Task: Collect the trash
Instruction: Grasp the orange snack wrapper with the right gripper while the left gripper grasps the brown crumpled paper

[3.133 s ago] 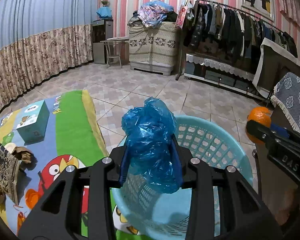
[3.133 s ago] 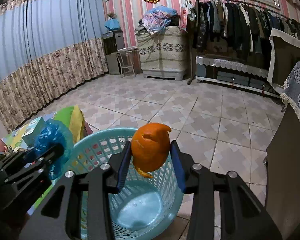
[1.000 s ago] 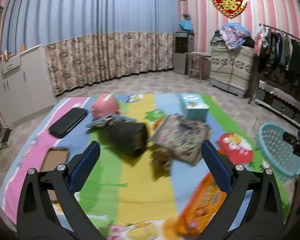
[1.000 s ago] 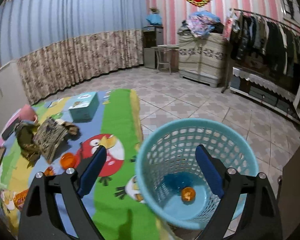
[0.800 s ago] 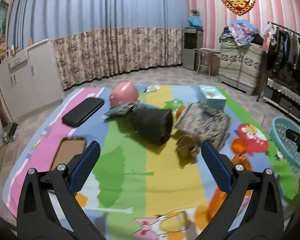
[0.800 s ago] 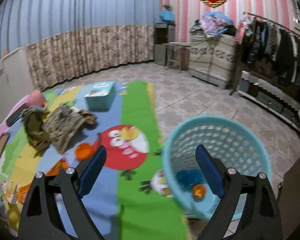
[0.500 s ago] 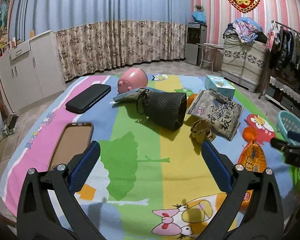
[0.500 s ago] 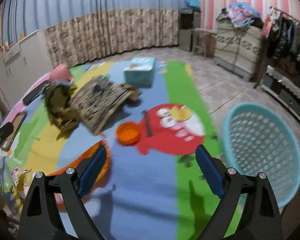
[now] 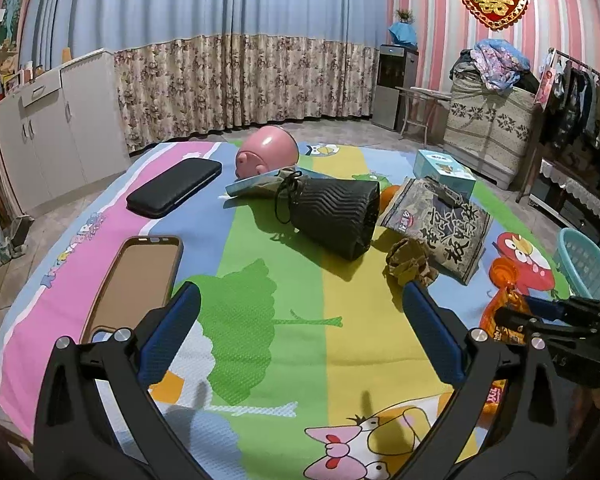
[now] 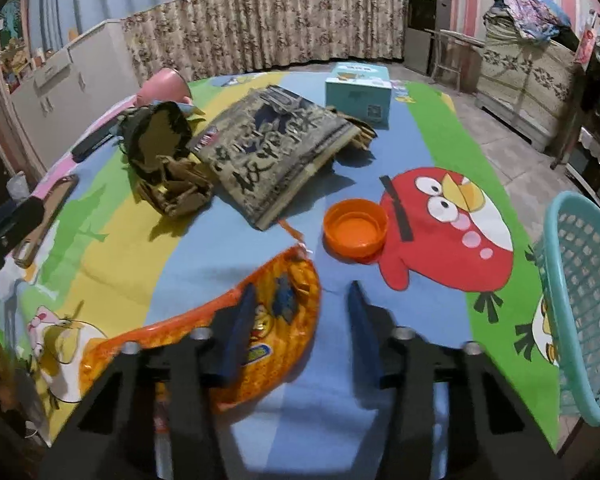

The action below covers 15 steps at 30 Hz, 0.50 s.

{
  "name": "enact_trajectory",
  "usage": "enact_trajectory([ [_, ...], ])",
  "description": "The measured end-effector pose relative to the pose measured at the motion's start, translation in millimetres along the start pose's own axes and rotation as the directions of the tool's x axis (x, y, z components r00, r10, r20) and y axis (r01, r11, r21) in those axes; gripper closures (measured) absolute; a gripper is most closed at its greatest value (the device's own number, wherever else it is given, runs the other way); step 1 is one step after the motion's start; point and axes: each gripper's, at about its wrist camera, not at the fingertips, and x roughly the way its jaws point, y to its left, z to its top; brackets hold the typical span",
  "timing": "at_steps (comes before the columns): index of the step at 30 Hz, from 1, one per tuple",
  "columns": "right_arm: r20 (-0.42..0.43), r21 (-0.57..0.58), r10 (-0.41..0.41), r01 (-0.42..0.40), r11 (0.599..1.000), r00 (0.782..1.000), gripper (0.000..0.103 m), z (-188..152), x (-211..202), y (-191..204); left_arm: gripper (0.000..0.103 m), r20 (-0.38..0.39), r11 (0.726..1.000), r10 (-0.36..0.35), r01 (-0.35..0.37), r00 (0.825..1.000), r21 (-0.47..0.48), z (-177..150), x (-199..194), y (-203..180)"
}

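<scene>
Both tongs hold nothing: left tongs [image 9: 296, 334] gape wide; right tongs [image 10: 298, 330], just narrowing, should straddle the crinkly orange snack wrapper's [image 10: 204, 332] edge squarely.

Left handheld black plastic two-finger gripper [image 9: 298, 330]: angular open-frame arms, one round silver screw pair on each arm, and long blue pads [image 9: 168, 334] lining the inner finger faces. Right handheld black plastic two-finger gripper [image 10: 300, 330]: same frame, silver screws and narrow blue pads [image 10: 239, 330]. Pale embossed lettering on its side, seen from the left wrist camera, only partly legible.
</scene>
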Motion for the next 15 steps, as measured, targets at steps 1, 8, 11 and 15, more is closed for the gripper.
enact_trajectory([
  [1, 0.004, 0.003, 0.008, -0.008, 1.0, 1.0, 0.082, 0.4, -1.8, -1.4, 0.005, 0.0, 1.0, 0.001, -0.001, 1.0, 0.0, 0.7, 0.3, -1.2],
  [8, 0.078, 0.013, 0.031, -0.032, 0.999, 0.996, 0.093, 7.5, -26.7, -19.3, 0.006, 0.001, 1.0, -0.023, 0.023, 1.0, -0.003, 5.5, -0.4, -11.5],
  [11, 0.117, 0.033, 0.024, -0.028, 0.999, 0.993, 0.094, 10.6, -41.3, -33.9, 0.006, -0.001, 0.999, -0.032, 0.032, 0.999, 0.005, 8.4, 2.5, -21.8],
  [15, 0.144, 0.082, 0.008, -0.02, 0.996, 0.989, 0.094, 12.7, -52.8, -60.6, 0.006, -0.007, 0.998, -0.057, 0.057, 0.998, 0.032, 14.0, 12.1, -39.7],
])
